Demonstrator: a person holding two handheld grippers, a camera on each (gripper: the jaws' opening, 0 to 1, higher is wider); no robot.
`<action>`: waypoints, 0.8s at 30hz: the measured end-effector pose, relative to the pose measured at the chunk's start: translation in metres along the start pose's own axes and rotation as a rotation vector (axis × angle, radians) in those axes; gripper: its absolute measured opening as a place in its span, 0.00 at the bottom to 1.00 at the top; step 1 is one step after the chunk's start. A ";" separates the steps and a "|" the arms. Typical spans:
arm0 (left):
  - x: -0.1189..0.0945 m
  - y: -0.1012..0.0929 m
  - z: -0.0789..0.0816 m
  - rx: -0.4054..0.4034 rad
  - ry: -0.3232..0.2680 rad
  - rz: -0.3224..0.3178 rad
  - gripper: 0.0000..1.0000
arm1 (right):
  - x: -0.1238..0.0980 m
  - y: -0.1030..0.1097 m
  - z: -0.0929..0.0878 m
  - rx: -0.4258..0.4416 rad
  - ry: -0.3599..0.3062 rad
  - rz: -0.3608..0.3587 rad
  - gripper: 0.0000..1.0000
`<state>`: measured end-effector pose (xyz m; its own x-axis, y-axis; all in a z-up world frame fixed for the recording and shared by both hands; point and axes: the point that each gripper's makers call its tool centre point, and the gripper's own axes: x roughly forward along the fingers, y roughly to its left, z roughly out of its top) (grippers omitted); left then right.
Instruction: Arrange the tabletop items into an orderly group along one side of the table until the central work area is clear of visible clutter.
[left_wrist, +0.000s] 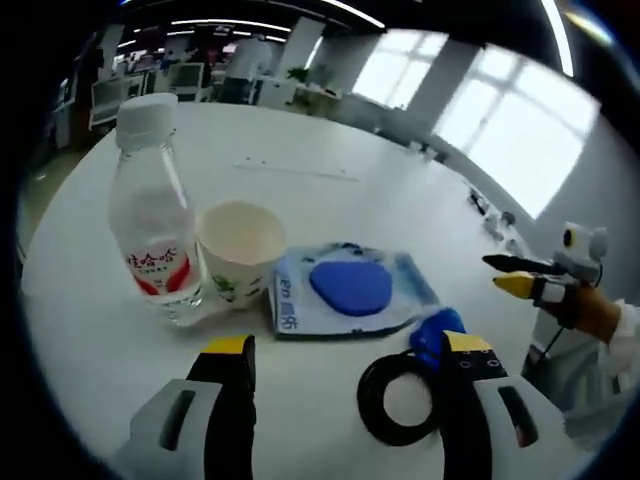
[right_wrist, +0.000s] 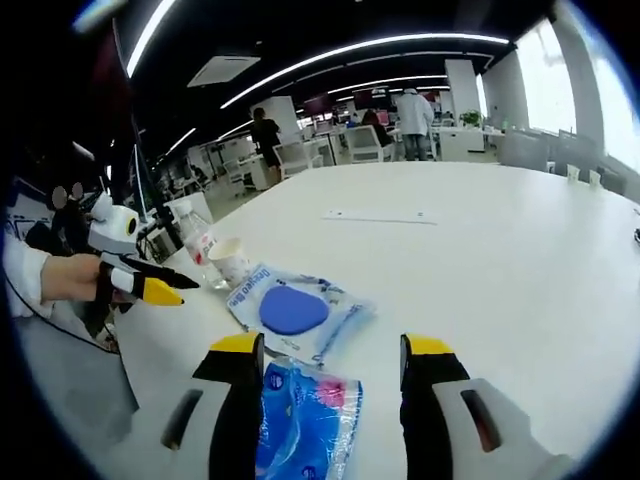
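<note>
1. On the white table (left_wrist: 330, 150) a clear water bottle (left_wrist: 152, 215) with a white cap and red label stands upright, a paper cup (left_wrist: 240, 250) just beside it.
2. Next along lies a flat packet with a blue disc (left_wrist: 350, 290); a black ring (left_wrist: 400, 400) sits nearer.
3. Left gripper (left_wrist: 350, 352) hovers low, jaws wide, holding nothing.
4. Right gripper (right_wrist: 335, 350) spreads its jaws wide over a blue-and-pink pouch (right_wrist: 305, 425).

Clear glossy plastic bottle (left_wrist: 152, 215), matt paper cup (left_wrist: 241, 250), shiny crinkled film pouches (left_wrist: 350, 288) (right_wrist: 305, 425), smooth matt white surface (left_wrist: 330, 200), black rubbery ring (left_wrist: 400, 398).
</note>
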<state>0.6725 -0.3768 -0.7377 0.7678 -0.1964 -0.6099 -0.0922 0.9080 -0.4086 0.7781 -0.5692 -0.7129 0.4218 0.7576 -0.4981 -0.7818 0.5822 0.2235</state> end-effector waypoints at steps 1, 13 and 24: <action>0.004 0.004 0.001 -0.008 -0.001 0.001 0.71 | 0.003 -0.003 -0.002 0.003 0.004 0.001 0.52; 0.027 0.005 -0.002 -0.053 -0.009 0.012 0.70 | 0.026 -0.005 -0.020 0.024 0.054 0.004 0.50; 0.047 0.022 -0.007 -0.123 -0.017 0.050 0.66 | 0.060 -0.013 -0.043 0.097 0.116 -0.008 0.45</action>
<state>0.7017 -0.3685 -0.7802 0.7707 -0.1444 -0.6207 -0.2074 0.8641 -0.4586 0.7937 -0.5442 -0.7813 0.3674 0.7170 -0.5924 -0.7280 0.6181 0.2967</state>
